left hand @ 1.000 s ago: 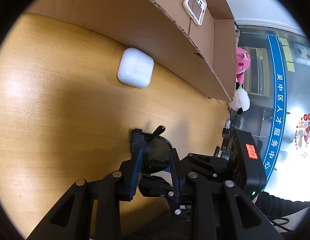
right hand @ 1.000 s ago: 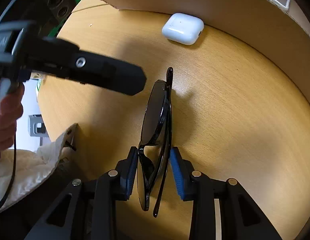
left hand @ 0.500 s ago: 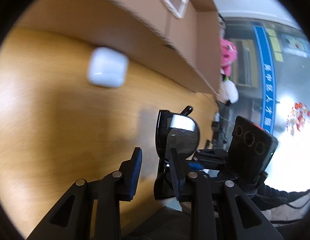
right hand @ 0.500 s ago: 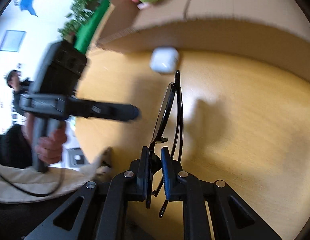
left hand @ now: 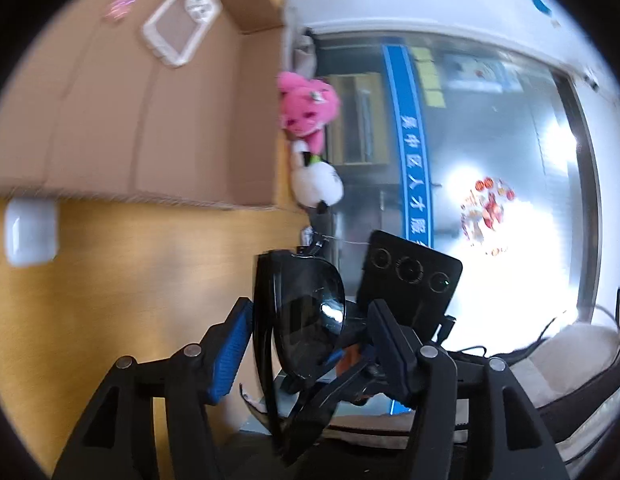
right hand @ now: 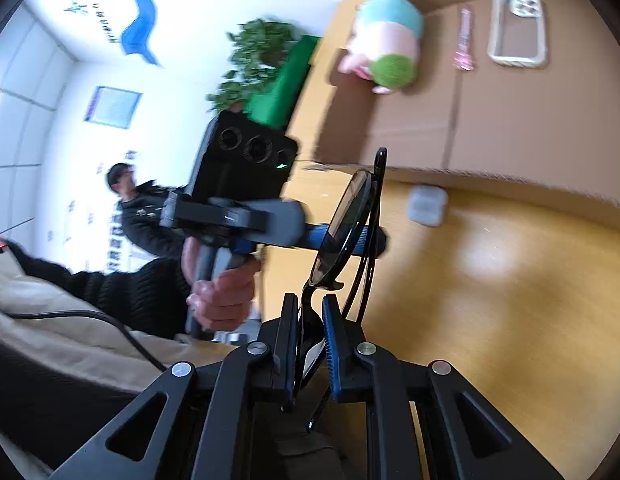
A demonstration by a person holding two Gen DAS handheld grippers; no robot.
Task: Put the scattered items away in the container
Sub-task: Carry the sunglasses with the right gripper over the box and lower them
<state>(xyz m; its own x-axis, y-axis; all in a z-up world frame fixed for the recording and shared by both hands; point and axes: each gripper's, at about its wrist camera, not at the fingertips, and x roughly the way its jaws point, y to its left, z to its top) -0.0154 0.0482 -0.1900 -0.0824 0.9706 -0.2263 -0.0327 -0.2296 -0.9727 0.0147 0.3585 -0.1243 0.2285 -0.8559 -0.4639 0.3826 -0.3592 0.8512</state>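
right claw (right hand: 310,340) clamped on sunglasses (right hand: 345,224); left claw (left hand: 310,336) opening, sunglasses between pads.

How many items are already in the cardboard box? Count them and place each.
3. A plush toy at the left end, a pink stick-like item in the middle, and a clear phone case to its right. The near wall of the box may hide more.

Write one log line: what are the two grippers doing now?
right gripper: shut on sunglasses | left gripper: opening around lens, not pressing | earbud case: on table | cardboard box: behind
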